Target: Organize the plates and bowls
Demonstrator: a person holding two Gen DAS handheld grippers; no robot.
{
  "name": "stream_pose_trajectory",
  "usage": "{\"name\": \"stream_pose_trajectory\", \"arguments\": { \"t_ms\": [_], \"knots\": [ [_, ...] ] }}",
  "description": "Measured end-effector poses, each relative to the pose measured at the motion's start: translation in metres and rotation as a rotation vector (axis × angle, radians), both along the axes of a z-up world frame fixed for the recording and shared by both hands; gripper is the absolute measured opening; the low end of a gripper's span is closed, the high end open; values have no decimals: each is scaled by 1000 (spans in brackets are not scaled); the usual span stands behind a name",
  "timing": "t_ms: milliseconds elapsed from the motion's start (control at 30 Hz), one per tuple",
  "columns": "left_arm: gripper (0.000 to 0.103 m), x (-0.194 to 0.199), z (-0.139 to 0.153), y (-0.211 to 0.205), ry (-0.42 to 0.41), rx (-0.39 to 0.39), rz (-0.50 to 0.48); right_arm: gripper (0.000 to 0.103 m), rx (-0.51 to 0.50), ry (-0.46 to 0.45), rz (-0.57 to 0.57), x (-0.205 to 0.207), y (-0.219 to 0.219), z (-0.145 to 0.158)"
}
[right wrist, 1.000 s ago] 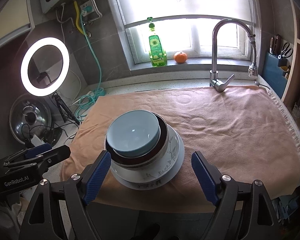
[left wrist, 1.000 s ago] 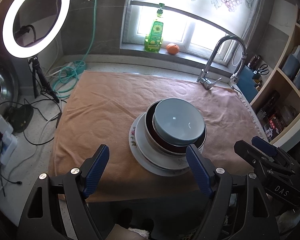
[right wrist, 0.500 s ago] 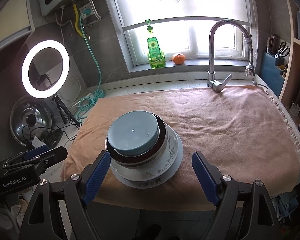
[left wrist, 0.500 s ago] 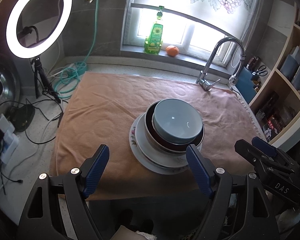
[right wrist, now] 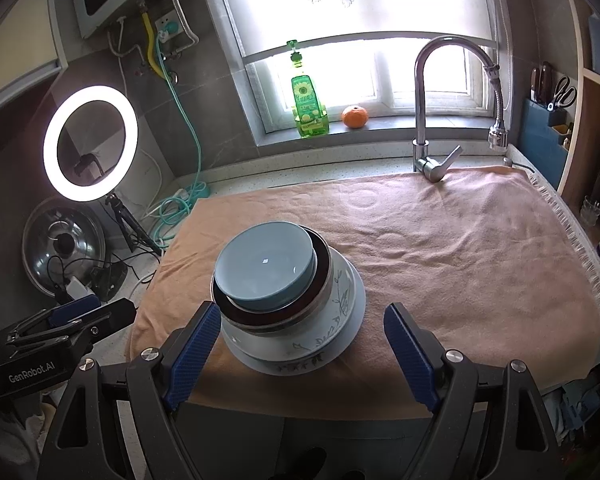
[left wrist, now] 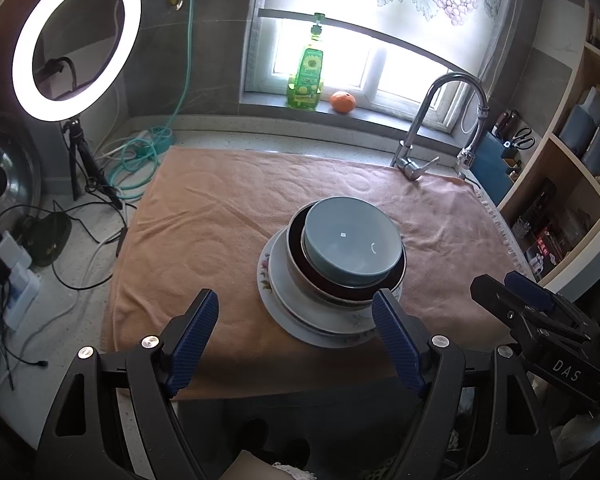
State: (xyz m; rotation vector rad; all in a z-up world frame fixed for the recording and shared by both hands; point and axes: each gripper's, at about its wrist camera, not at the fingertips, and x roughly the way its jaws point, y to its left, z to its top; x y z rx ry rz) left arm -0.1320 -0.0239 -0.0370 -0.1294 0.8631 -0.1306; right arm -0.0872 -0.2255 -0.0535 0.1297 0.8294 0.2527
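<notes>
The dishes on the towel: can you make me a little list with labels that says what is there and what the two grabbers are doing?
top of stack: blue bowl
under it: dark bowl, nested
under that: white bowl with a leaf pattern
bottom: white plate with flowers on the rim
stack sits on: peach towel, near its front edge
windowsill: green bottle beside an orange
tap: faucet behind the towel
left gripper: open, empty, short of the stack
right gripper: open, empty, short of the stack
</notes>
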Motion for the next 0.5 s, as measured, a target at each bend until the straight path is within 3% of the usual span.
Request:
{"name": "stream_pose_trajectory", "arguments": {
  "t_ms": [500],
  "knots": [
    [79,-2,-1,-2,3,23,6,81,8,12,-6,-3,2,-2]
  ]
}}
